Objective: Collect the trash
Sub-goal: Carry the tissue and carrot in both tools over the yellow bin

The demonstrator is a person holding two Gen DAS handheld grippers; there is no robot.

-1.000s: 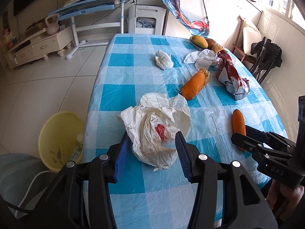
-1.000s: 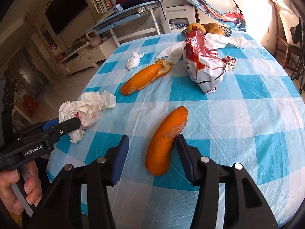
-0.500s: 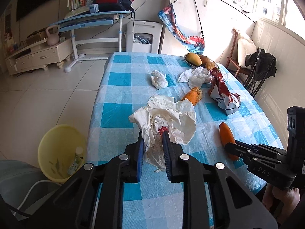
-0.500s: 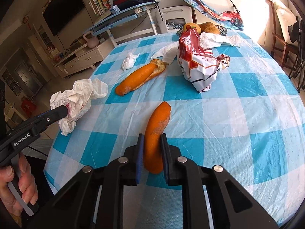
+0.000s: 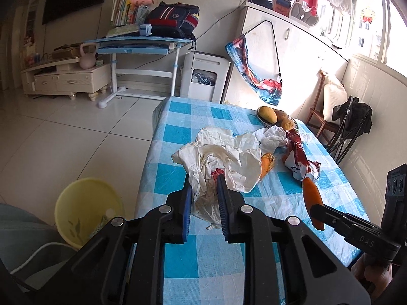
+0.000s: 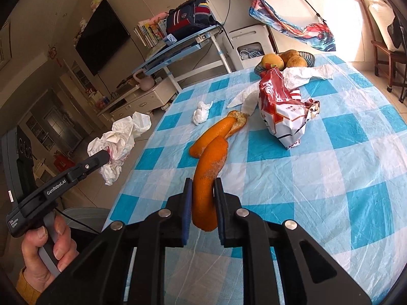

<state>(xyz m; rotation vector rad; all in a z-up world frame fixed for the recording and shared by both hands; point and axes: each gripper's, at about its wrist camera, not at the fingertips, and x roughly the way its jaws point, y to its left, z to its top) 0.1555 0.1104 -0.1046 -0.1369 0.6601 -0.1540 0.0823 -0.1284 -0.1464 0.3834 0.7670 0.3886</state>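
My left gripper [image 5: 203, 190] is shut on a crumpled white plastic bag [image 5: 229, 152] with a red mark and holds it lifted off the checked table [image 5: 203, 259]. The bag also shows in the right wrist view [image 6: 119, 142], hanging over the table's left edge. My right gripper [image 6: 202, 198] is shut on an orange peel [image 6: 207, 175] and holds it above the table; the peel also shows in the left wrist view [image 5: 311, 198]. A second orange peel [image 6: 216, 134], a small white tissue wad [image 6: 201, 113] and a red-and-white snack bag [image 6: 282, 106] lie on the table.
A yellow bin [image 5: 84, 208] stands on the floor left of the table. A fruit bowl [image 6: 285, 61] and a white plastic sheet [image 6: 305, 75] sit at the table's far end. A chair [image 5: 328, 109] and a folded black stand [image 5: 353, 124] are at the right.
Both grippers have closed, the left on the white bag and the right on the orange peel. Both have lifted their loads off the table.
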